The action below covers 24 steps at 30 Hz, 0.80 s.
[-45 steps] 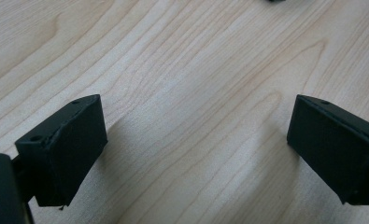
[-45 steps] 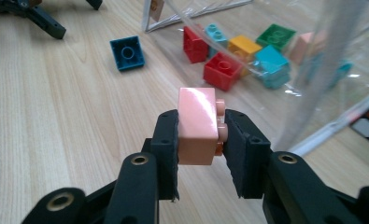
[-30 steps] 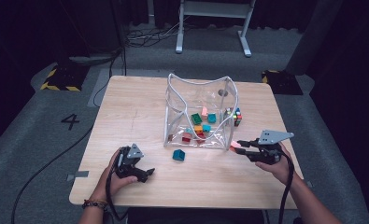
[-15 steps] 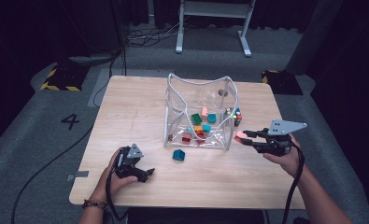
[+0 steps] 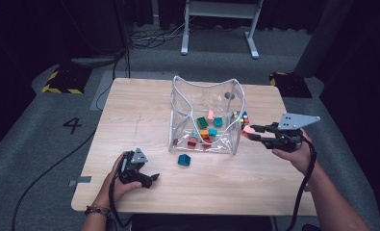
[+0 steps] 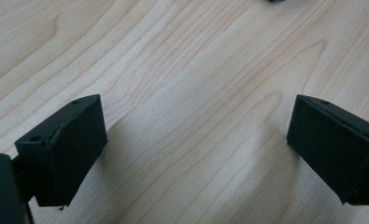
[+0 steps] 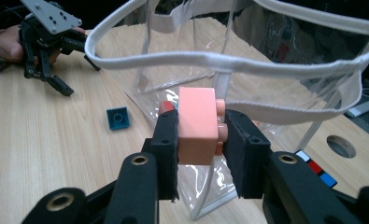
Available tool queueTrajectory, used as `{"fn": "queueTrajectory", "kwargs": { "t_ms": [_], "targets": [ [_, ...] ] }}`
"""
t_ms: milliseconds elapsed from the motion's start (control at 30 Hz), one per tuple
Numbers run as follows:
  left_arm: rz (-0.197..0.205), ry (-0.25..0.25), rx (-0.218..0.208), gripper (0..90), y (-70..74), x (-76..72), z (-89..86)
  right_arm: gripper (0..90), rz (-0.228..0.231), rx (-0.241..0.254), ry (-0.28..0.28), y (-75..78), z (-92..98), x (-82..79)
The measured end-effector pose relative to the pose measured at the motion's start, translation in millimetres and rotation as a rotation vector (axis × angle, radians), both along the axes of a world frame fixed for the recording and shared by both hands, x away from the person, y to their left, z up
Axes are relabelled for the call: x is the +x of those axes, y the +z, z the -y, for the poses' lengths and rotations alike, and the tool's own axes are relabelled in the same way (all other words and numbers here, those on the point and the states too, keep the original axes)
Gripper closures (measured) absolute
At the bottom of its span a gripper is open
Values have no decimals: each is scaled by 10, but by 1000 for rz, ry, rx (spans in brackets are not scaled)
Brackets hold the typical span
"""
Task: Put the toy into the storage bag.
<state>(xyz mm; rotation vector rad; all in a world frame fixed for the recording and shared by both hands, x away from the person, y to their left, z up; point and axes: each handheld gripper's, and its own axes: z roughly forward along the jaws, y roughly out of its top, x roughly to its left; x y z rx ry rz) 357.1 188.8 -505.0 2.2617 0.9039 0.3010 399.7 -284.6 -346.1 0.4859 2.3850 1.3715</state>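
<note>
Right tool [image 7: 198, 140] pinching pink brick [image 7: 197, 125] flat between both pads, studs sideways; held just outside clear bag [image 5: 204, 115], below rim level, presumably for lifting over the white-edged rim [image 7: 229, 60] and dropping in among the bricks already inside. Bag mouth propped open, standing upright on table [image 5: 144, 110]. Left tool [image 5: 140, 174] parked on table near bag's front-left corner, spread wide, nothing between. Teal brick [image 5: 183, 160] loose just in front of bag, likely next.
</note>
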Motion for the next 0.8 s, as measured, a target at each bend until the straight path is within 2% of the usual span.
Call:
{"fn": "queueTrajectory", "kwargs": {
  "t_ms": [800],
  "targets": [
    [0, 0, 1, 50, 0, 1, 0, 669, 62, 10, 10, 428, -102, 153]
  ]
}}
